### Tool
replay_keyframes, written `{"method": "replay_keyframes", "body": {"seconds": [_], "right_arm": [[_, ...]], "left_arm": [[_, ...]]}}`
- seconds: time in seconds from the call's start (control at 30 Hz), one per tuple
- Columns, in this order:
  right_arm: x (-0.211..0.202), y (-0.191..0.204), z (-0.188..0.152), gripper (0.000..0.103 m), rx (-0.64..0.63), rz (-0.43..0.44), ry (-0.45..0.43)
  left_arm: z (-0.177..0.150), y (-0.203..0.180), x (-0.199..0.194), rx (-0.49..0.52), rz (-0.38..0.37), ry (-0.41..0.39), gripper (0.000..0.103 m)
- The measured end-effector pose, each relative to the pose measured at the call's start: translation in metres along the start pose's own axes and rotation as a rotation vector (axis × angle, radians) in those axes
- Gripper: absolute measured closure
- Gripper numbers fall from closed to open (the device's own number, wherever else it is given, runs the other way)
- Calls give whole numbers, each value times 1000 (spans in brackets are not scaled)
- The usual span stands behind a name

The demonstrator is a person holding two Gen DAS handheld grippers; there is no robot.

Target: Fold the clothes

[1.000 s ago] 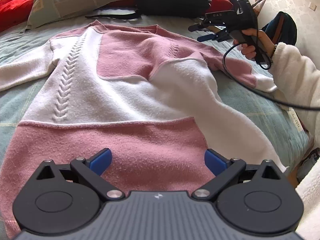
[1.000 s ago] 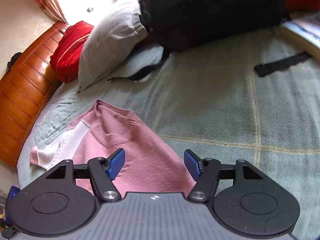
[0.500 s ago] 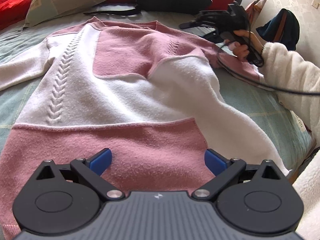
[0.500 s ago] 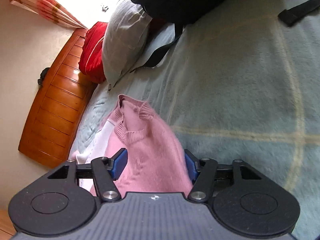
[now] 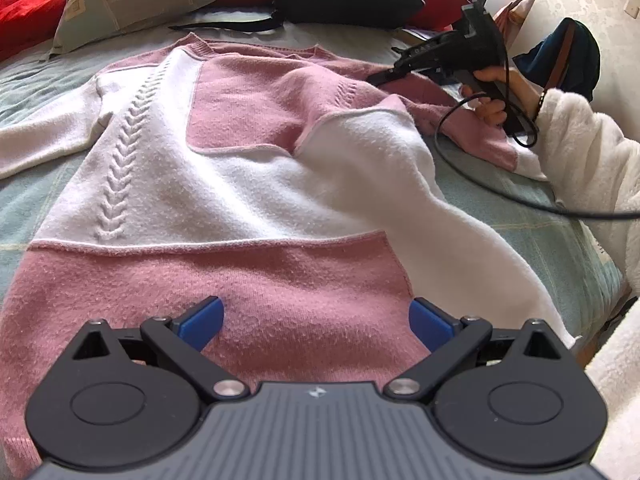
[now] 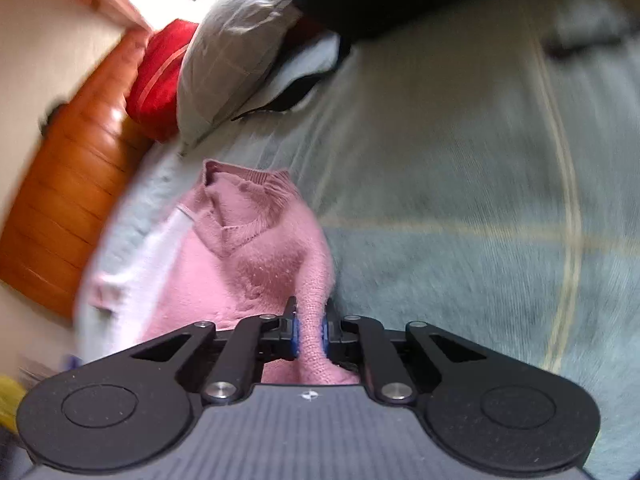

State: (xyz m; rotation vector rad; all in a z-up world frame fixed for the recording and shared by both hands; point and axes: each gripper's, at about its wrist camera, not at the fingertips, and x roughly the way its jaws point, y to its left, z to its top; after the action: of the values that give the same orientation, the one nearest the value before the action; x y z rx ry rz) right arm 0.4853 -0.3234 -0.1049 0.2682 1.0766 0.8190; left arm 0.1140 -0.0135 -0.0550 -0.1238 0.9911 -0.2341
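Pink-and-white sweater (image 5: pixel 240 184) lies spread flat on the pale green blanket (image 6: pixel 460 220) of a bed. The right gripper (image 6: pixel 310 330) has just closed, pinching a fold of its pink shoulder fabric, while the left gripper (image 5: pixel 316 316) hovers wide open and empty above the pink hem.

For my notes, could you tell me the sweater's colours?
Pink and white blocks on the sweater, clearest from the left wrist.

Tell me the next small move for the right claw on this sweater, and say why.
Probably lift the right claw a little and carry the pinched pink shoulder fabric inward over the sweater body. Its jaws have just been closing and now pinch a ridge of pink knit. The sweater lies flat on the bed, and the left claw hangs open above the hem, holding nothing.
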Motion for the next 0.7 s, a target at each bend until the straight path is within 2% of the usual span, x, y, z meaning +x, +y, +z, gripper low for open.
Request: {"method": "replay_keyframes", "body": {"seconds": [0.13, 0.27, 0.47, 0.57, 0.63, 0.7], "right_arm": [[-13, 24, 17, 91, -85, -134, -69], [-18, 27, 45, 91, -52, -203, -129], [8, 14, 59, 91, -25, -317, -84], [20, 1, 52, 89, 28, -321, -76], [10, -4, 49, 87, 75, -287, -97], [-4, -3, 45, 74, 90, -274, -115]], "left_arm": [[0, 2, 0, -4, 18, 4, 4], [-1, 3, -4, 0, 13, -7, 4], [-3, 8, -7, -9, 13, -18, 4], [-6, 10, -8, -10, 14, -16, 4], [-7, 11, -8, -7, 14, -15, 4], [-8, 10, -9, -5, 13, -18, 4]]}}
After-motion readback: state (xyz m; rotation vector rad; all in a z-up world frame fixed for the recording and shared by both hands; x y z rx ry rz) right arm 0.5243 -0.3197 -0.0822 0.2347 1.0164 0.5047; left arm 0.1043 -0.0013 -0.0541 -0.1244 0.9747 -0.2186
